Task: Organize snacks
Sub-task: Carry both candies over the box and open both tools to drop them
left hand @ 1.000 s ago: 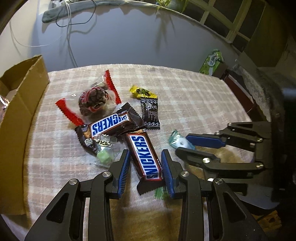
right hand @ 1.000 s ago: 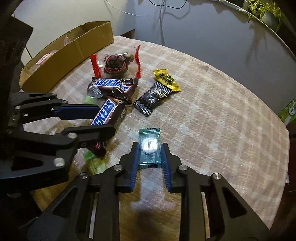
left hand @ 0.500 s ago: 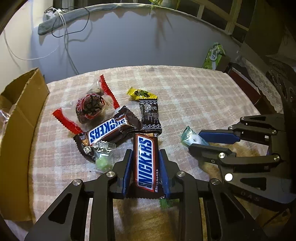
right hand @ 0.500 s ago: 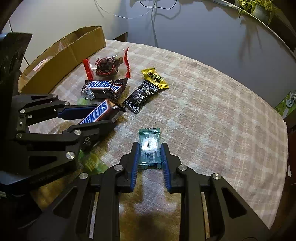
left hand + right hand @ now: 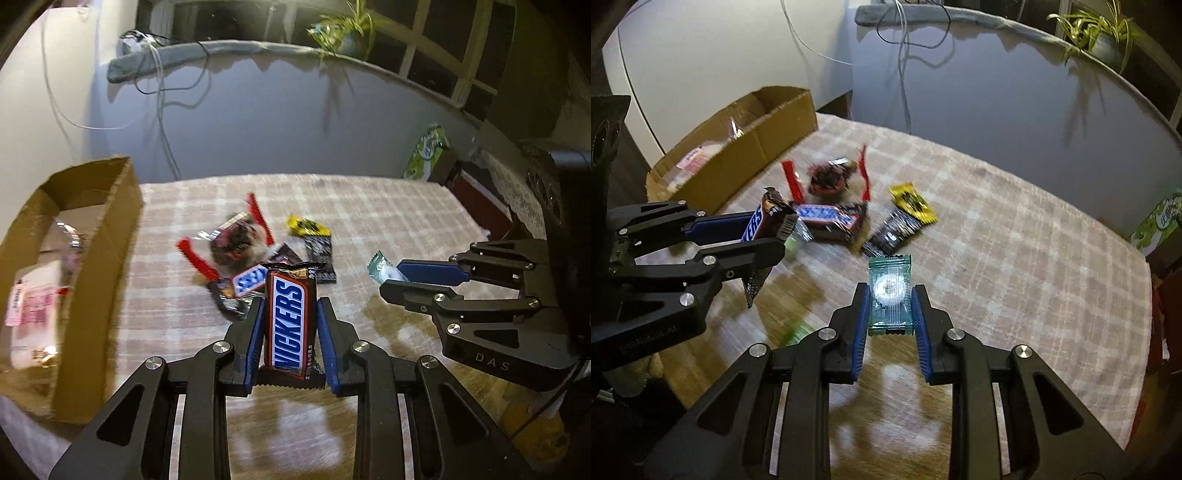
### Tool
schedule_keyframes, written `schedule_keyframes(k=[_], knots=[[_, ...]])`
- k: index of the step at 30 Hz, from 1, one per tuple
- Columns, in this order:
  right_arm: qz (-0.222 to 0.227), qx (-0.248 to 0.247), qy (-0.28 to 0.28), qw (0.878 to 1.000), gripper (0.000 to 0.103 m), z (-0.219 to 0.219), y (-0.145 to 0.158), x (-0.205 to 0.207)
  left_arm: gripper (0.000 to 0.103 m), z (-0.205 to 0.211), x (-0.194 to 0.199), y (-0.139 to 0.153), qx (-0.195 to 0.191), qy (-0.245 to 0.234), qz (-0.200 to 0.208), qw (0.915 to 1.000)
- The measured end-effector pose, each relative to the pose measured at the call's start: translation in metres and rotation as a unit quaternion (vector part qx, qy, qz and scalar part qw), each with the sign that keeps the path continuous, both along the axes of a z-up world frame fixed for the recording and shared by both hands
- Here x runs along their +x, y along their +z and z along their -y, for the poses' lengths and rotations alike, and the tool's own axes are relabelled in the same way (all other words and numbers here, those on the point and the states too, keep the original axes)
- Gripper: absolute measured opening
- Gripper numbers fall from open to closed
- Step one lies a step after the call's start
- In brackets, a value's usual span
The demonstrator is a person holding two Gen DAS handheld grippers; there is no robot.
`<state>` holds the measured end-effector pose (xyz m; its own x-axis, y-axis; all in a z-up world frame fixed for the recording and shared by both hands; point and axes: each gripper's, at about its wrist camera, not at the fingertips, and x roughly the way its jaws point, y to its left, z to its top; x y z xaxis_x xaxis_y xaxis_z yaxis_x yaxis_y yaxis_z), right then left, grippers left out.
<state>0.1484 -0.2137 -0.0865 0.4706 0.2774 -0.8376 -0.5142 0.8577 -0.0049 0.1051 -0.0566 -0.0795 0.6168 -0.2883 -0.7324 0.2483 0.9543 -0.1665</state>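
Your left tongs pinch the Snickers bar, lifted off the table, w/ the cardboard box to its left. Right tongs pinch the green mint candy. Risk: slick wrappers may slip if you swing fast.

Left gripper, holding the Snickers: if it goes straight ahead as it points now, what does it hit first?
Probably the second Snickers bar lying on the table just past the held Snickers bar in the left gripper. It is lifted, so depth is unclear; it might pass over.
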Motion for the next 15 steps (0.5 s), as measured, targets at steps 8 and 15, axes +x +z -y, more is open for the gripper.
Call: schedule_keyframes(k=[8, 15], knots=[[0.024, 0.014, 0.026, 0.999, 0.024, -0.033, 0.022, -0.002, 0.026, -0.040, -0.011, 0.018, -0.011, 0.039, 0.025, 0.9989], [0.036, 0.023, 0.056, 0.998, 0.024, -0.075, 0.038, 0.007, 0.026, -0.081, -0.016, 0.027, -0.018, 0.080, 0.038, 0.9959]])
